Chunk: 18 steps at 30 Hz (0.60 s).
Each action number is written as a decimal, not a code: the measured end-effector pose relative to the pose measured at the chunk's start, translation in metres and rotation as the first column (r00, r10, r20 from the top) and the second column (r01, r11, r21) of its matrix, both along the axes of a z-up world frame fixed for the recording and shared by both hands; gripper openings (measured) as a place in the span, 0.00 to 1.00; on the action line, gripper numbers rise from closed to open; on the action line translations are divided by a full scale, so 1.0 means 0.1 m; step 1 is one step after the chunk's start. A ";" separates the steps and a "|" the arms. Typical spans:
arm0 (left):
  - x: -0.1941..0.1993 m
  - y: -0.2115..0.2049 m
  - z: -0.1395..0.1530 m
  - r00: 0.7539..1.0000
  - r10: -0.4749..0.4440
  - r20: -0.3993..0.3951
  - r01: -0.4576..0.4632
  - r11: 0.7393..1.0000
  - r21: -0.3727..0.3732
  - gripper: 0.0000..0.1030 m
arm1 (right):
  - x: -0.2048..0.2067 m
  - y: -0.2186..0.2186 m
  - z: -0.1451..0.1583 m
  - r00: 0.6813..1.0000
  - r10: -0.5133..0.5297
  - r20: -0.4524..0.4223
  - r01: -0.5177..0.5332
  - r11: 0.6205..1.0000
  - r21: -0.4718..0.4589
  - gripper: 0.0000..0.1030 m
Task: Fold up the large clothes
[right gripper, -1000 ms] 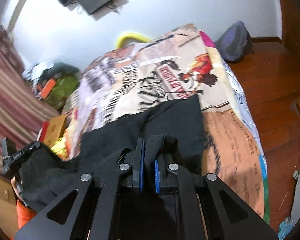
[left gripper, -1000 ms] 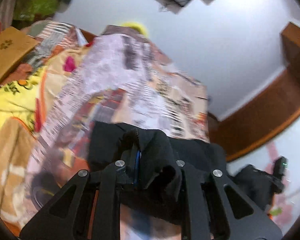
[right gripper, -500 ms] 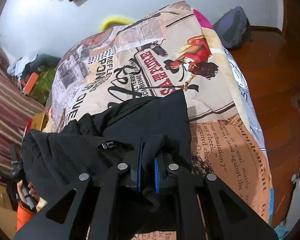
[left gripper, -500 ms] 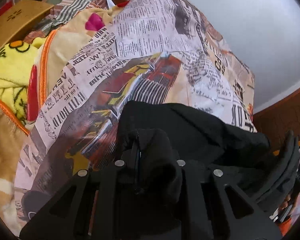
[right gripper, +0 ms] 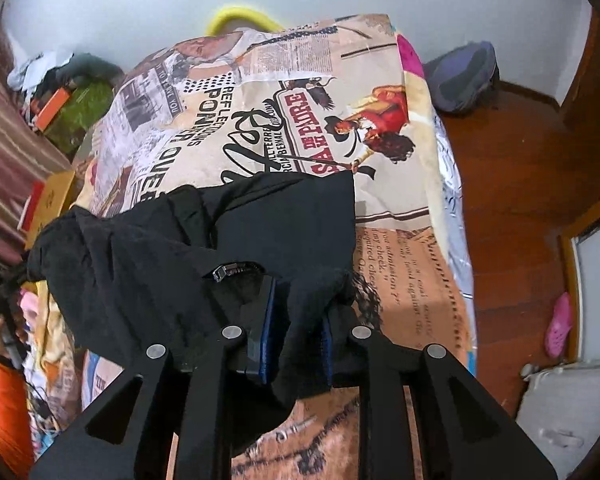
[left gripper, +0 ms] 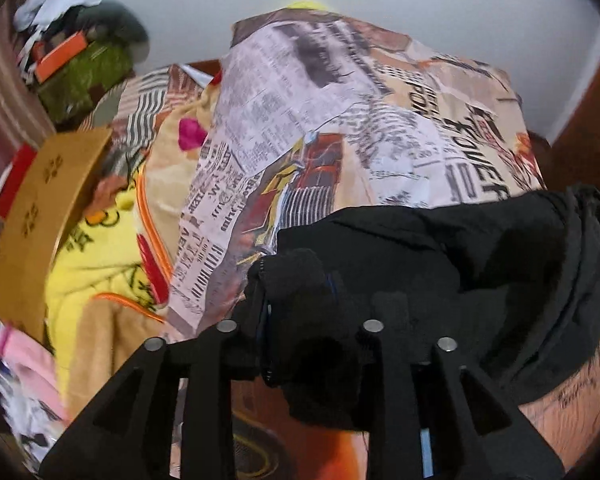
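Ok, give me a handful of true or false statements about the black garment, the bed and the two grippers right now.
1. The black garment lies on a bedspread printed like newspaper. True.
2. Black cloth sits between the right gripper fingers. True.
3. The left gripper is empty. False: black cloth bunches between its fingers.
4. The floor is carpeted. False: it is wood.
5. A pink shoe lies on the floor. True.

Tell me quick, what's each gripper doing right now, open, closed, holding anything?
Left gripper: jaws have just been opening; black garment bunched between them, grip unclear.
Right gripper: jaws have just been opening; a garment fold hangs between the blue pads, grip unclear.
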<state>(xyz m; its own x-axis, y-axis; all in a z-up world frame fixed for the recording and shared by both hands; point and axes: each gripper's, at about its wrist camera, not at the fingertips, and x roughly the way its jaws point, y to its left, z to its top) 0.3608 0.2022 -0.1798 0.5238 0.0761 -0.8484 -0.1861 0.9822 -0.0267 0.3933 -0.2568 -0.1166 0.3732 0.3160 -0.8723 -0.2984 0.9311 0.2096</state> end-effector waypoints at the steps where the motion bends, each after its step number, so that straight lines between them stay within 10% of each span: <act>1: -0.02 0.00 0.04 1.000 -0.011 -0.001 0.011 1.000 -0.013 0.35 | 0.00 0.01 0.02 1.000 0.003 -0.003 -0.003 1.000 0.000 0.17; 6: -0.16 0.27 0.26 0.998 0.042 0.039 -0.037 0.993 -0.113 0.56 | 0.00 -0.14 0.17 0.999 -0.019 -0.034 0.022 0.995 0.093 0.17; 9: -0.26 0.39 0.46 0.989 0.104 0.105 -0.095 0.992 -0.089 0.61 | -0.02 -0.22 0.27 0.998 -0.066 -0.009 0.067 0.991 0.116 0.19; 13: -0.40 0.34 0.68 0.983 0.089 0.160 -0.082 0.996 -0.045 0.61 | -0.17 -0.19 0.50 0.981 -0.112 0.155 0.111 0.994 0.017 0.48; 18: -0.49 -0.15 0.76 0.981 -0.040 0.191 0.025 0.996 0.081 0.61 | -0.42 0.16 0.65 0.958 -0.026 0.287 0.041 0.998 -0.047 0.49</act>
